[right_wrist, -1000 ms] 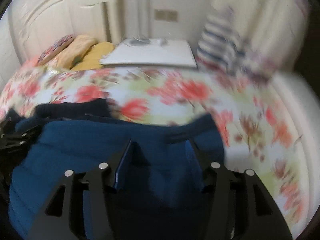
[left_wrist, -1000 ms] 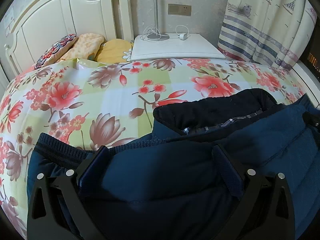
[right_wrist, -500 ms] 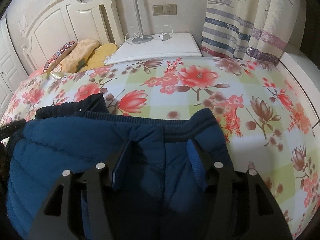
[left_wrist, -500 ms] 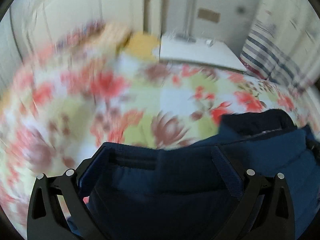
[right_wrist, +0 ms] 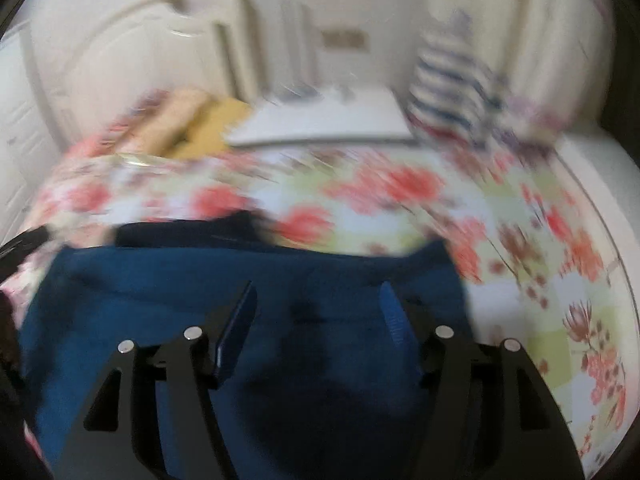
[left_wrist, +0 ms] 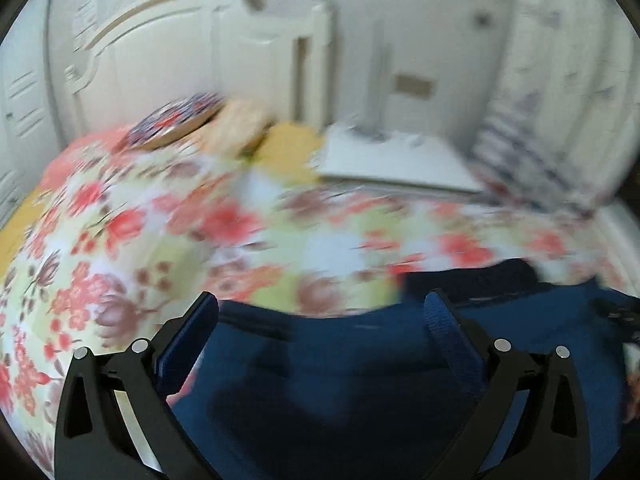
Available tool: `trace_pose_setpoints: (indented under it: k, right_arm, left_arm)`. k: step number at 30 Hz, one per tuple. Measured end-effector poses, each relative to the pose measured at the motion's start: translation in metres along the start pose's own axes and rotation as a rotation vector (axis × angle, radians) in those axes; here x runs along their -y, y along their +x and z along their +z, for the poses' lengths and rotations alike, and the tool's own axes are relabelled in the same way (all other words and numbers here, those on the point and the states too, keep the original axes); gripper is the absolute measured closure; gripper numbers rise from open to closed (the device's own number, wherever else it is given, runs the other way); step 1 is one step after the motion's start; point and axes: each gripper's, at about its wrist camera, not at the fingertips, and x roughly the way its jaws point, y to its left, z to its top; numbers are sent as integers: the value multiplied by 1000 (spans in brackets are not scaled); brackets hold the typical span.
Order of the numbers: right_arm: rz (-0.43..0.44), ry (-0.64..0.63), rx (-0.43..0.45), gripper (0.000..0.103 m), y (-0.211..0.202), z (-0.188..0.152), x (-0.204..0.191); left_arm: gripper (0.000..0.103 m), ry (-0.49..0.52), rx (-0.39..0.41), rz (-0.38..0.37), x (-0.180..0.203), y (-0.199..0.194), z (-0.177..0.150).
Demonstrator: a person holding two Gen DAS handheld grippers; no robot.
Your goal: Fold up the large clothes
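The bed [left_wrist: 120,240], under its flowered cover, carried everything, its headboard [left_wrist: 160,60] at the far end and a white bedside table [right_wrist: 332,120] against its far edge. The surface was broad and soft, which probably explains why the garment was spread there for folding.

The blue padded jacket [right_wrist: 240,280] lay flat along the near edge of the bed, its ribbed hem turned toward the far edge and a darker collar or lining showing at one end. It rested on the cover with no part visibly lifted, so a fold looked just laid down and let go.

The pillows [left_wrist: 240,128] were piled in the far corner by the headboard, well apart from the jacket.

The left gripper [left_wrist: 320,304] stood wide over the jacket's hem, its pads clear of the cloth. The right gripper [right_wrist: 316,296] had just been opening; its jaws stood fairly wide above the blue fabric with nothing pinched between them. Both views were blurred, so finer seams could not be made out.
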Motion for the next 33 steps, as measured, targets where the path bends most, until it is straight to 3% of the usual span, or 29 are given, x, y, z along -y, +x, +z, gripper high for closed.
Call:
trace_pose_setpoints:
  k: [3, 5, 6, 7, 11, 18, 20, 23, 26, 27, 28, 30, 33]
  right_arm:
    - [33, -164, -24, 27, -5, -14, -55]
    - [-27, -304, -81, 27, 15, -35, -92]
    - [-56, -327, -92, 25, 24, -42, -98]
    - [-59, -318, -88, 24, 26, -43, -99]
    - [-8, -246, -116, 17, 35, -41, -86]
    - [35, -188, -82, 16, 27, -44, -75]
    - [13, -131, -88, 16, 12, -44, -64]
    - [-20, -91, -55, 13, -19, -49, -43]
    - [-105, -59, -54, 7, -25, -63, -18]
    - [-116, -26, -68, 3, -20, -70, -6]
    - [-68, 19, -71, 3, -14, -77, 5]
    - [-29, 51, -53, 2, -12, -81, 12]
    - [-25, 49, -56, 2, -11, -84, 16]
  left_arm:
    - [4, 130, -29, -9, 49, -1, -16]
    - [4, 199, -86, -9, 69, 18, -31]
    - [4, 241, -154, 24, 78, 38, -44]
    - [4, 242, -186, 31, 80, 47, -51]
    - [4, 166, -189, -27, 65, 49, -52]
    - [4, 153, -161, -35, 62, 46, -54]
    - [4, 131, -128, 22, 56, 30, -50]
    - [4, 111, -58, 36, 41, -10, -52]
    - [4, 131, -33, 107, 25, -26, -62]
    - [4, 132, -46, 147, 18, -20, -69]
    - [4, 112, -85, 157, 10, -9, -74]
    - [4, 18, -147, 84, -6, 4, -78]
    - [4, -5, -153, 78, -9, 8, -75]
